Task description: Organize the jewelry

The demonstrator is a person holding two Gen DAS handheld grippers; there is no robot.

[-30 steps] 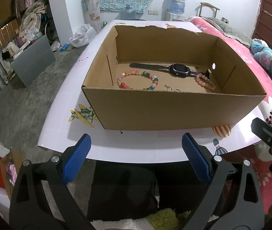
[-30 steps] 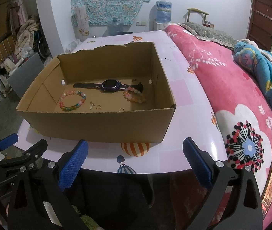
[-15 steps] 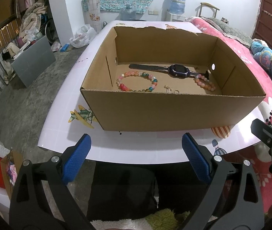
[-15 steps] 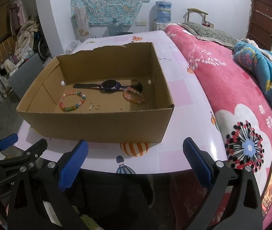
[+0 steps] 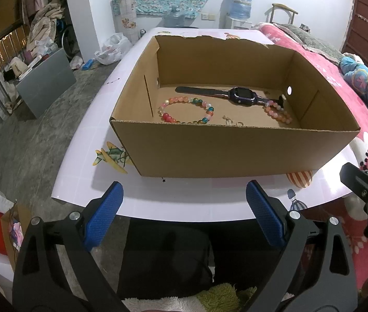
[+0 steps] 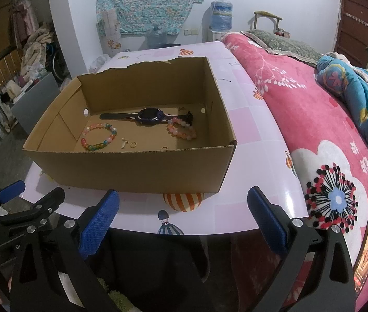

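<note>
An open cardboard box stands on the white table. Inside lie a multicoloured bead bracelet, a dark smartwatch, a pink bead bracelet and small gold rings. My left gripper is open and empty, just off the table's near edge in front of the box. My right gripper is open and empty at the near edge, right of the left gripper.
A bed with a pink floral blanket runs along the table's right side. A grey board and clutter stand on the floor at the left. A black chair back is below the table edge.
The left view has tilted slightly so more of the box floor shows. Both grippers stay open and nearly still.
</note>
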